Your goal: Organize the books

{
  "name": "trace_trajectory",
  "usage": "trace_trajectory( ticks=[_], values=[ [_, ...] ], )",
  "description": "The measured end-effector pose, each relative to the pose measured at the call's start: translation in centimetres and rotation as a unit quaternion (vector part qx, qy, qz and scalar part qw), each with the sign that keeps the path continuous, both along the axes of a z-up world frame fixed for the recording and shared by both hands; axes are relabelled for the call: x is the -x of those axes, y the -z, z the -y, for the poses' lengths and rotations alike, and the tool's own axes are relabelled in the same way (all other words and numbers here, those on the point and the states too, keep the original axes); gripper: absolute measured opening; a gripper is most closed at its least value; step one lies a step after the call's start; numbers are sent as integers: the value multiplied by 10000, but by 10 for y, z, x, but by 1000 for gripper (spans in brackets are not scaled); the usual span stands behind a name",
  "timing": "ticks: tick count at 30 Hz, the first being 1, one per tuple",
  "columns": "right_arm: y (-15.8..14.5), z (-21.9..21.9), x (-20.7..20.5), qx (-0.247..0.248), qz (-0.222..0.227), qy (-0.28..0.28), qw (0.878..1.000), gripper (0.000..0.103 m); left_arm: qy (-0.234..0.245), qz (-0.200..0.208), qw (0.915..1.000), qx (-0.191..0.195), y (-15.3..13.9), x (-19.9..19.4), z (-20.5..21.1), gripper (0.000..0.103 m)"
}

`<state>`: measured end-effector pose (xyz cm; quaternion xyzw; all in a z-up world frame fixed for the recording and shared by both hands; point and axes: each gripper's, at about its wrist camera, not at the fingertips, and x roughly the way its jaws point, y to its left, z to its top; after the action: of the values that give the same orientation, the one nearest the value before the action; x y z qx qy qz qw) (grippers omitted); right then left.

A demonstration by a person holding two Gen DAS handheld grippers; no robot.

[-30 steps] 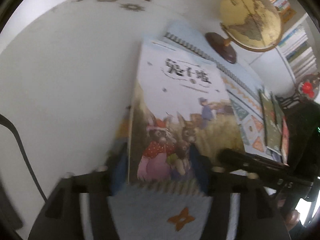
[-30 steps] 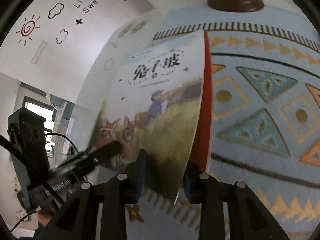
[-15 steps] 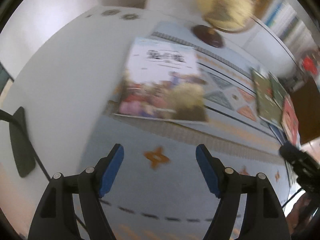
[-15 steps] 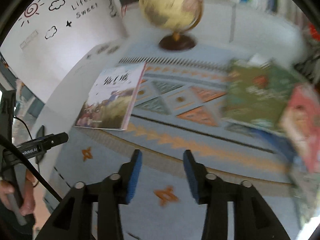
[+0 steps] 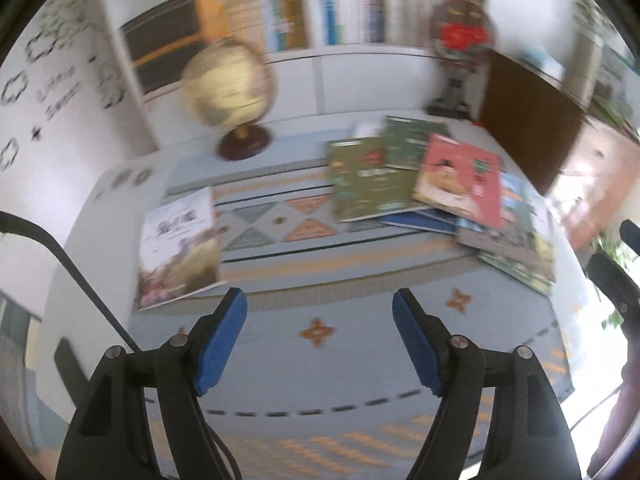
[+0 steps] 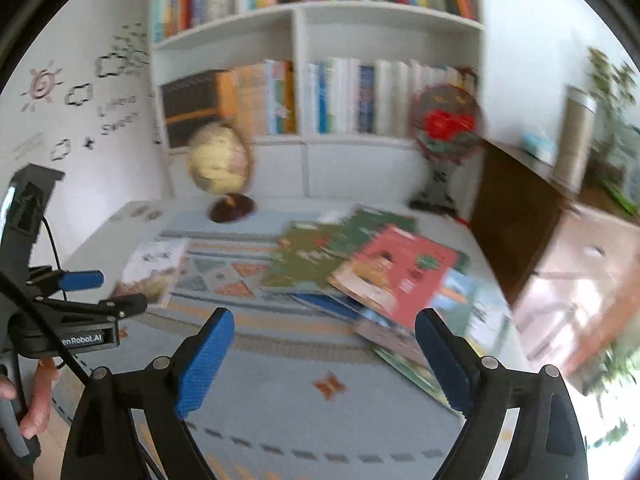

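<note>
A picture book with rabbits on its cover (image 5: 180, 248) (image 6: 154, 266) lies flat by itself at the left end of the patterned cloth. To the right sprawls a loose pile of books: two green ones (image 5: 368, 178) (image 6: 308, 256), a pink-red one (image 5: 460, 180) (image 6: 396, 276) on top, blue and green ones beneath. My left gripper (image 5: 319, 312) hovers open above the cloth's front part, nothing between its blue pads. My right gripper (image 6: 324, 338) is opening wide, empty, and faces the pile. The left gripper also shows at the left edge of the right wrist view (image 6: 92, 292).
A globe (image 5: 228, 84) (image 6: 220, 160) on a dark foot stands at the back left. A round red ornament on a stand (image 5: 460, 36) (image 6: 444, 124) is at the back right beside a brown panel (image 6: 516, 216). White shelves full of books (image 6: 320, 96) fill the wall. A hand (image 6: 36, 400) holds the left tool.
Both grippers let go of the rabbit book, which now lies flat at the left. Both pulled back and rose, swinging right toward the pile; the right jaws spread wide.
</note>
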<state>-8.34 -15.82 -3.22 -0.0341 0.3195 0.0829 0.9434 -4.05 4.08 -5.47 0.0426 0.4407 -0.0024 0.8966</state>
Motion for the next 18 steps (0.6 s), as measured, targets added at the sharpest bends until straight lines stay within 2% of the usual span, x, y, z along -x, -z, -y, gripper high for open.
trace_trajectory(
  ticks=[2, 5, 8, 9, 11, 14, 16, 18],
  values=[
    [1, 15, 5, 133, -94, 197, 9997, 91, 338, 189, 9991, -170, -7, 3, 29, 74],
    [-1, 39, 14, 269, -130, 544, 9981, 91, 591, 628, 9949, -518, -22, 8, 63, 74],
    [-8, 63, 20, 31, -69, 820, 9966, 91, 785, 1236, 9867, -707, -38, 4, 85, 83],
    [-9, 69, 21, -39, -57, 865, 9962, 92, 815, 1278, 9861, -685, -38, 0, 89, 83],
    [-8, 80, 19, -135, -80, 950, 9953, 98, 995, 987, 9894, -380, -29, -17, 98, 83],
    [7, 92, 7, 8, -285, 1160, 9928, 99, 1052, 286, 9940, -5, -1, -47, 101, 83],
    [18, 99, -5, 92, -481, 1327, 9899, 99, 898, -35, 9959, 4, 18, -67, 98, 83],
    [24, 108, -20, 32, -573, 1423, 9882, 99, 815, -26, 9964, -222, 28, -82, 95, 83]
  ],
)
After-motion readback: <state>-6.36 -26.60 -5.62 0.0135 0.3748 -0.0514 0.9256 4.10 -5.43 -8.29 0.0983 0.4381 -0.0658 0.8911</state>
